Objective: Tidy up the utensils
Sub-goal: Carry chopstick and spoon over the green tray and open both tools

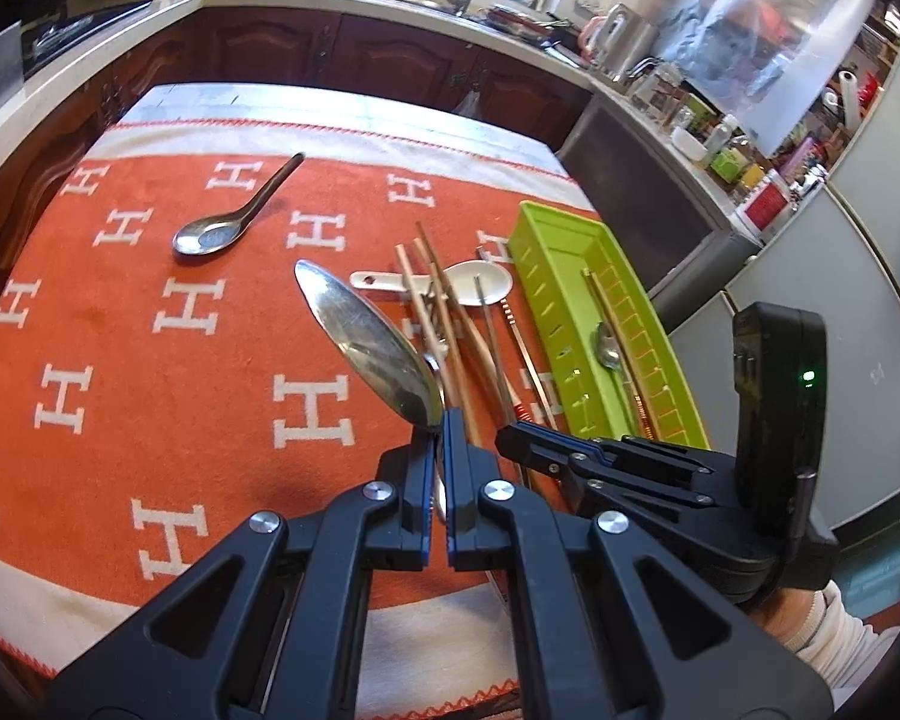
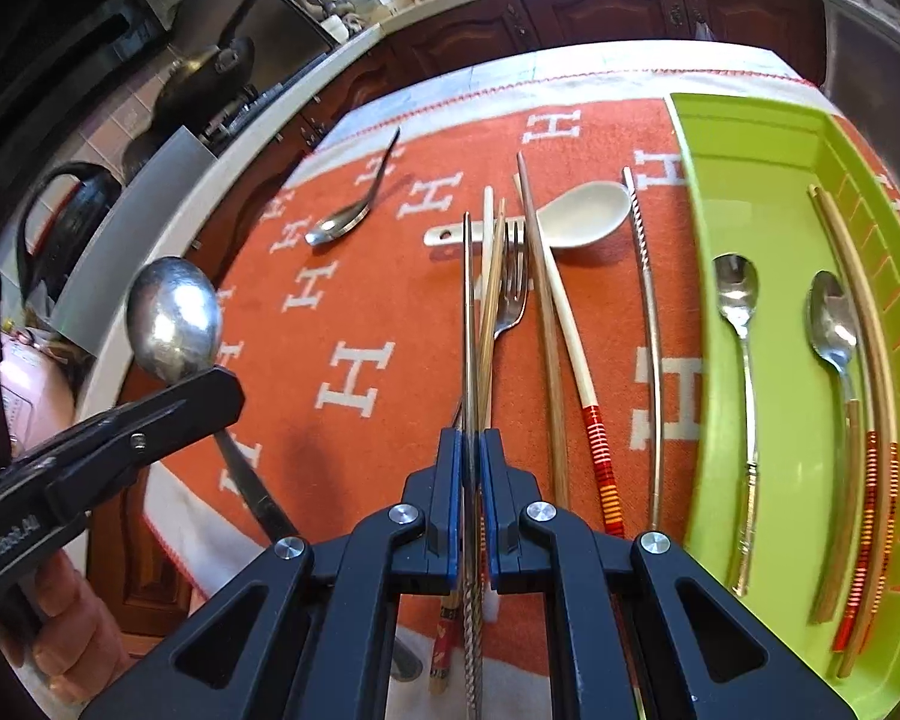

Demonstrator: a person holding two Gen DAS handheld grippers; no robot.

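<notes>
My left gripper is shut on a large steel spoon and holds it above the orange cloth; the spoon also shows at the left of the right wrist view. My right gripper is shut on a metal chopstick over the loose pile. The pile holds a fork, a white ceramic spoon, wooden chopsticks and another metal chopstick. The green tray at the right holds two small spoons and chopsticks.
A dark-handled steel spoon lies alone on the orange H-patterned cloth at the far left. Dark wooden cabinets and a cluttered counter run behind and to the right of the table.
</notes>
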